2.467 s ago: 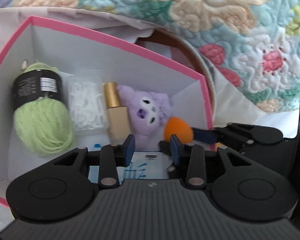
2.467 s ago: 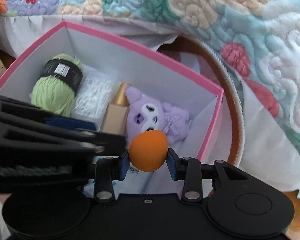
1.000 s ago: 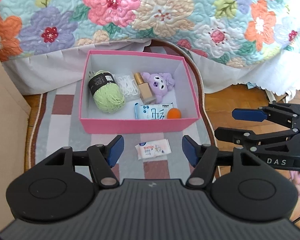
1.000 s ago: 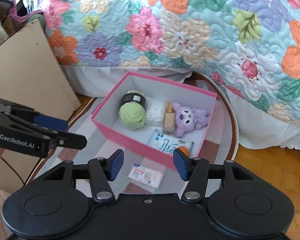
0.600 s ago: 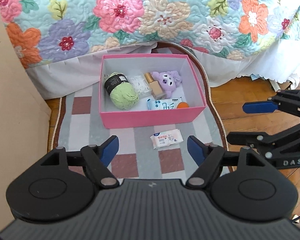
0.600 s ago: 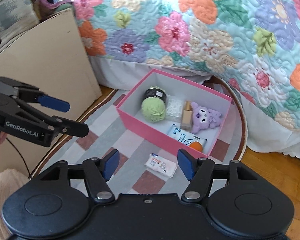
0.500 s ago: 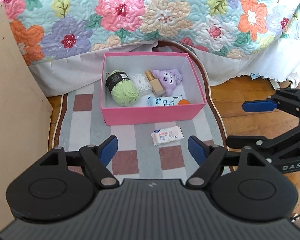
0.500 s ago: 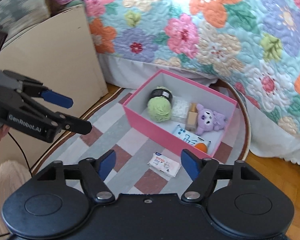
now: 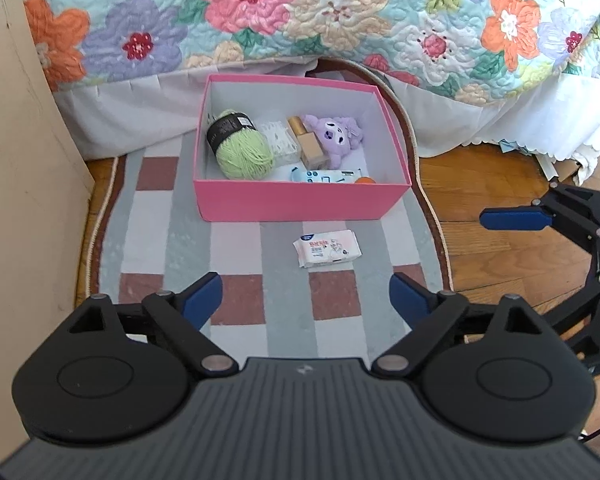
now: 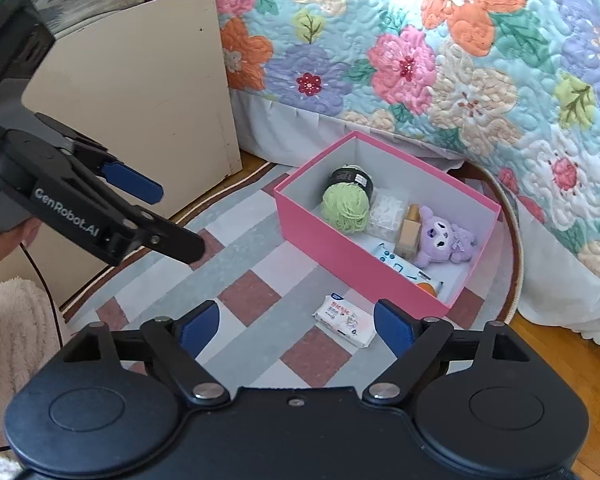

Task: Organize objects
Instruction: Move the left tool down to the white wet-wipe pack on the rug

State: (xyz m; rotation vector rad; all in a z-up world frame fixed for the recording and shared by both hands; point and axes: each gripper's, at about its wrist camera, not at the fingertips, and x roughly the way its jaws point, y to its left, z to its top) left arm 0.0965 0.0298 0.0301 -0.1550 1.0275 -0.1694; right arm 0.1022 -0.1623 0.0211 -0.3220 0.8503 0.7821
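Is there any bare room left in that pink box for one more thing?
Yes: the right end of the pink box, beside the purple toy, is bare. The left and middle are crowded: green yarn, clear case, bottle.

orange ball [image 9: 365, 179] half hidden behind pink box [image 9: 300, 202] wall

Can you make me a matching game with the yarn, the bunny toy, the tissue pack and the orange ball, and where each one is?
Things:
1. green yarn ball with black label
2. purple plush bunny toy
3. white and pink tissue pack
4. small orange ball

Places:
A. front right corner of the pink box
B. on the checked rug, outside the box
C. left end of the box
D. back of the box, beside the gold-capped bottle

Pairs: 1-C, 2-D, 3-B, 4-A
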